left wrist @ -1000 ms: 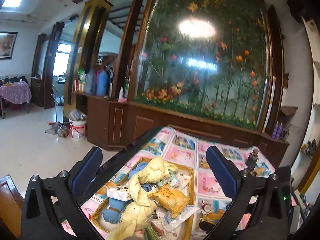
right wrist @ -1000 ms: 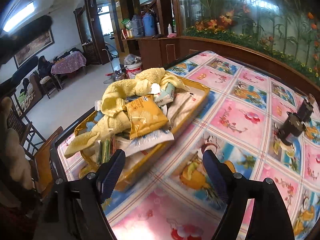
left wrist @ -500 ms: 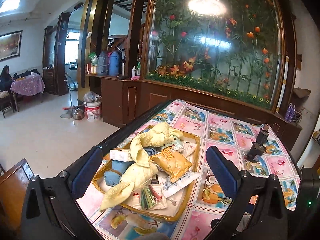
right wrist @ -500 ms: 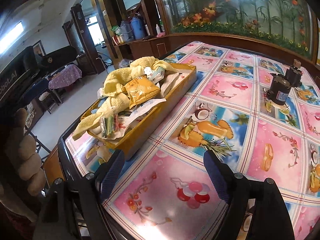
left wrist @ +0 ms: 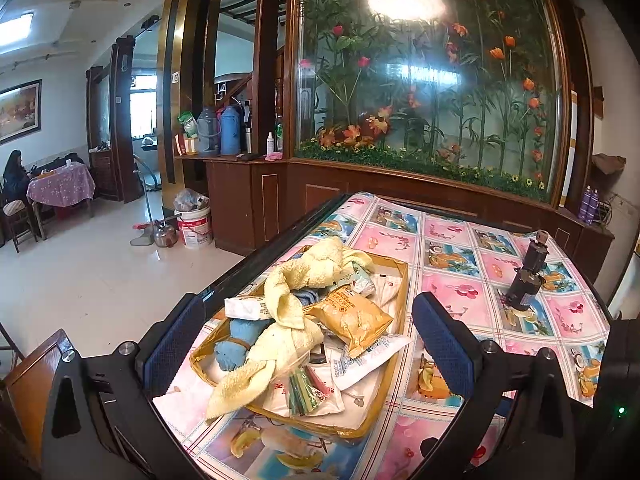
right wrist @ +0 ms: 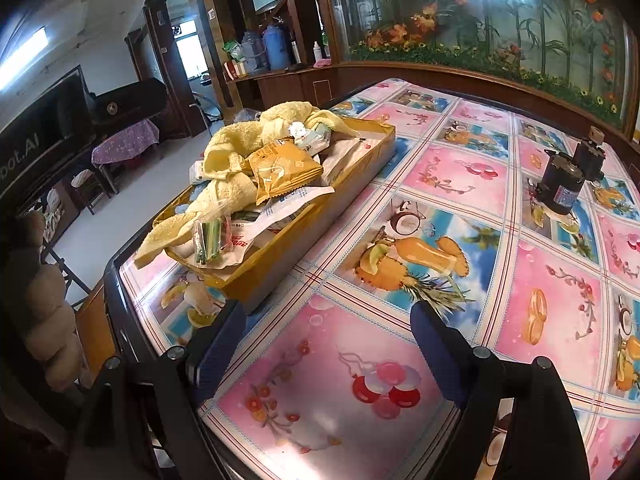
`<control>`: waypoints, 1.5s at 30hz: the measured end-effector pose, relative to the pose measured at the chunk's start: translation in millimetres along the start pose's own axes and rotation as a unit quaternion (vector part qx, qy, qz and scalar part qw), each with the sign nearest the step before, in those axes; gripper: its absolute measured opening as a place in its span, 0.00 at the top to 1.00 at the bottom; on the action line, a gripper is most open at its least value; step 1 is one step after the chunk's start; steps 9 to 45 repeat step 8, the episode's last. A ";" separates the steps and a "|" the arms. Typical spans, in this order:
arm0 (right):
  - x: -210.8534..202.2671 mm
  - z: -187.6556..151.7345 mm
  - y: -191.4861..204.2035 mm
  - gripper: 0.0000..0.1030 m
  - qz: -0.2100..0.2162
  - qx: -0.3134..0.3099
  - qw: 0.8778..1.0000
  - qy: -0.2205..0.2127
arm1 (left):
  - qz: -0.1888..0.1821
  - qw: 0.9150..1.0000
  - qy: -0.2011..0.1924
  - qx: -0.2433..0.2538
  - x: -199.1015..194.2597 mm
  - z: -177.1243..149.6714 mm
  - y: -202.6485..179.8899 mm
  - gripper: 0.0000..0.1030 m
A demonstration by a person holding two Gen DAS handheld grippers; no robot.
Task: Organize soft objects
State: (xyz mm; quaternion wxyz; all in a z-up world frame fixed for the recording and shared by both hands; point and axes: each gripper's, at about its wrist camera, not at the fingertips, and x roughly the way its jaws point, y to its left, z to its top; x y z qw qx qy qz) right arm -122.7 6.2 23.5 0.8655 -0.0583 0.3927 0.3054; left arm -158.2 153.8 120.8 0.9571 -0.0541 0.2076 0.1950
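Black-framed tongs (left wrist: 306, 344), blue textured pads (left wrist: 442, 344) — silver screws, small green light (left wrist: 620, 411)

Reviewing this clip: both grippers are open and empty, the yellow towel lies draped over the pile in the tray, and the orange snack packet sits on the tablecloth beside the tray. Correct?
Not quite. The orange snack packet is not on the tablecloth; it lies on top of the pile inside the tray, next to the yellow towel, as both wrist views show. The rest stands: the left gripper and right gripper are open and empty.
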 end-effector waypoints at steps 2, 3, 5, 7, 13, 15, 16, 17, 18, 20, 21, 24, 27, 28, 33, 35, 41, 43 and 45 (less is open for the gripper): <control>0.5 0.0 -2.2 0.17 0.000 0.003 1.000 0.000 | 0.000 1.000 0.008 0.006 2.0 -1.4 -2.3 0.00; 0.6 -0.1 -3.8 0.17 -0.001 0.005 1.000 0.000 | 0.002 1.000 0.011 0.009 2.7 -2.2 -3.4 0.00; 0.7 -0.2 -7.2 0.17 -0.003 0.009 1.000 0.000 | 0.006 1.000 0.017 0.014 4.4 -3.7 -6.0 0.00; 0.7 -1.3 -12.4 0.16 -0.006 0.015 1.000 0.000 | 0.009 1.000 0.024 0.012 6.3 -4.9 -7.9 0.00; 0.6 -1.9 -15.2 0.16 -0.007 0.018 1.000 0.000 | 0.008 1.000 0.028 0.010 7.6 -5.2 -8.9 0.00; 0.6 -1.9 -15.2 0.16 -0.007 0.018 1.000 0.000 | 0.008 1.000 0.028 0.010 7.6 -5.2 -8.9 0.00; 0.6 -1.9 -15.2 0.16 -0.007 0.018 1.000 0.000 | 0.008 1.000 0.028 0.010 7.6 -5.2 -8.9 0.00; 0.6 -1.9 -15.2 0.16 -0.007 0.018 1.000 0.000 | 0.008 1.000 0.028 0.010 7.6 -5.2 -8.9 0.00; 0.6 -1.9 -15.2 0.16 -0.007 0.018 1.000 0.000 | 0.008 1.000 0.028 0.010 7.6 -5.2 -8.9 0.00; 0.6 -1.9 -15.2 0.16 -0.007 0.018 1.000 0.000 | 0.008 1.000 0.028 0.010 7.6 -5.2 -8.9 0.00; 0.6 -1.9 -15.2 0.16 -0.007 0.018 1.000 0.000 | 0.008 1.000 0.028 0.010 7.6 -5.2 -8.9 0.00; 0.6 -1.9 -15.2 0.16 -0.007 0.018 1.000 0.000 | 0.008 1.000 0.028 0.010 7.6 -5.2 -8.9 0.00; 0.6 -1.9 -15.2 0.16 -0.007 0.018 1.000 0.000 | 0.008 1.000 0.028 0.010 7.6 -5.2 -8.9 0.00; 0.6 -1.9 -15.2 0.16 -0.007 0.018 1.000 0.000 | 0.008 1.000 0.028 0.010 7.6 -5.2 -8.9 0.00; 0.6 -1.9 -15.2 0.16 -0.007 0.018 1.000 0.000 | 0.008 1.000 0.028 0.010 7.6 -5.2 -8.9 0.00; 0.6 -1.9 -15.2 0.16 -0.007 0.018 1.000 0.000 | 0.008 1.000 0.028 0.010 7.6 -5.2 -8.9 0.00; 0.6 -1.9 -15.2 0.16 -0.007 0.018 1.000 0.000 | 0.008 1.000 0.028 0.010 7.6 -5.2 -8.9 0.00; 0.6 -1.9 -15.2 0.16 -0.007 0.018 1.000 0.000 | 0.008 1.000 0.028 0.010 7.6 -5.2 -8.9 0.00; 0.6 -1.9 -15.2 0.16 -0.007 0.018 1.000 0.000 | 0.008 1.000 0.028 0.010 7.6 -5.2 -8.9 0.00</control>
